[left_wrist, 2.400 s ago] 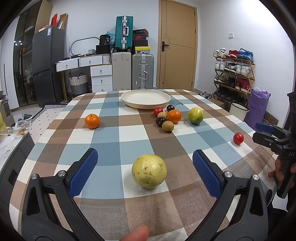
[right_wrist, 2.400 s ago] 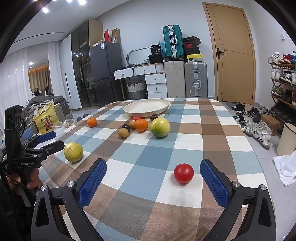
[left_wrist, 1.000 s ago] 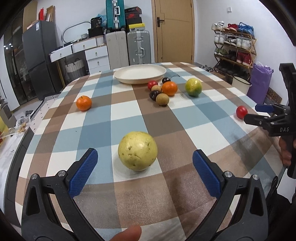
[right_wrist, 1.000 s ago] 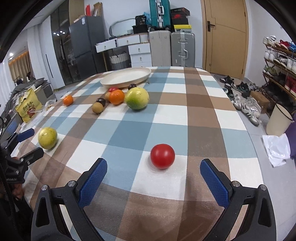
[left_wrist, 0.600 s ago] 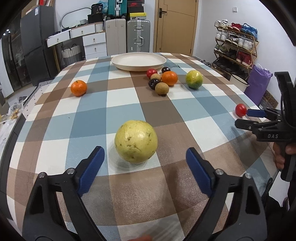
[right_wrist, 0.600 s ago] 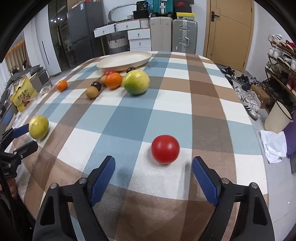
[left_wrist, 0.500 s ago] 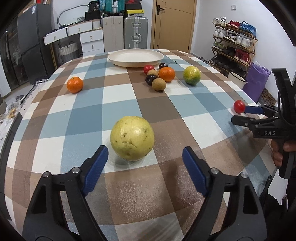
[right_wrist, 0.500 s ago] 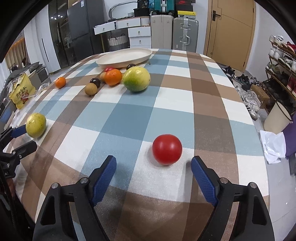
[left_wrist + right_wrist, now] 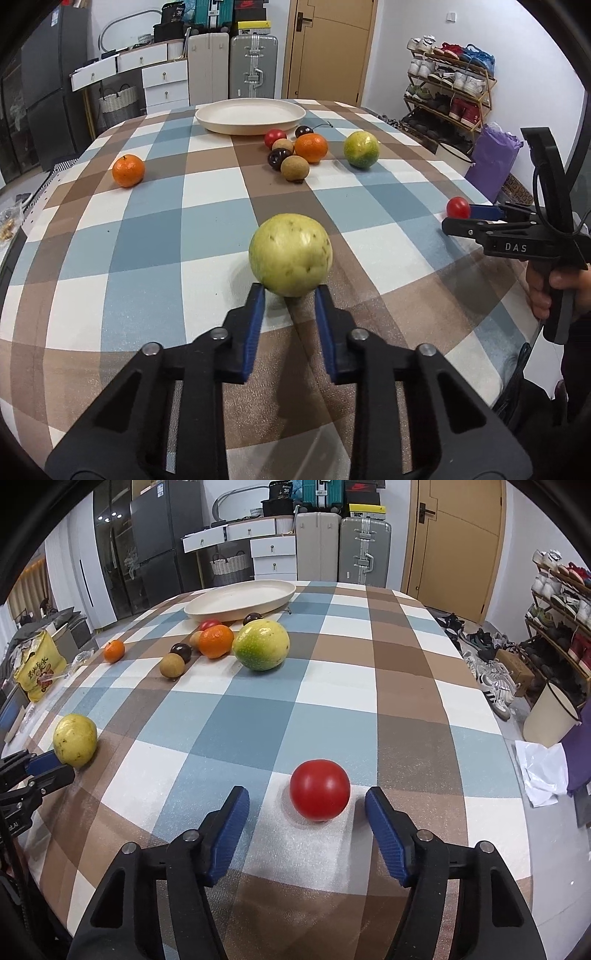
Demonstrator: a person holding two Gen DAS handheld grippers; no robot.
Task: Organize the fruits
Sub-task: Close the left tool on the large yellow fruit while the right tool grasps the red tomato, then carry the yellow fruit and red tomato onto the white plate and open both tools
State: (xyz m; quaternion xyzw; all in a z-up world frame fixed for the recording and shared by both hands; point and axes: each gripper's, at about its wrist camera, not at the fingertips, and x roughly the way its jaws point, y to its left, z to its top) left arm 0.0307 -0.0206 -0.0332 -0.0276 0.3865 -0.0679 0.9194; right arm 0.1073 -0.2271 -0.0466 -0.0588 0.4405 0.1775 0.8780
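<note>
Left gripper (image 9: 289, 293) has just clamped onto the yellow guava (image 9: 290, 255) – half a second ago its blue pads were wide apart on either side, now both press the fruit's lower flanks near the front edge of the checked tablecloth (image 9: 155, 229). Fruit seems to sit on the cloth, no lift visible yet. Right gripper (image 9: 307, 803) has narrowed too but is not yet closed – pads flank the red tomato (image 9: 320, 789) with a gap on each side, tomato resting on a white square near the right edge of the table

Means both picks are underway, left one secured, right one a squeeze short. Cream plate (image 9: 251, 116) at the far end holds nothing so far, so sorting is barely begun. Loose orange (image 9: 128, 170) sits alone on the left; cluster of small fruits plus green-yellow citrus (image 9: 361, 149) lies just in front of the plate, untouched. Likely next: close on tomato, carry both to plate
</note>
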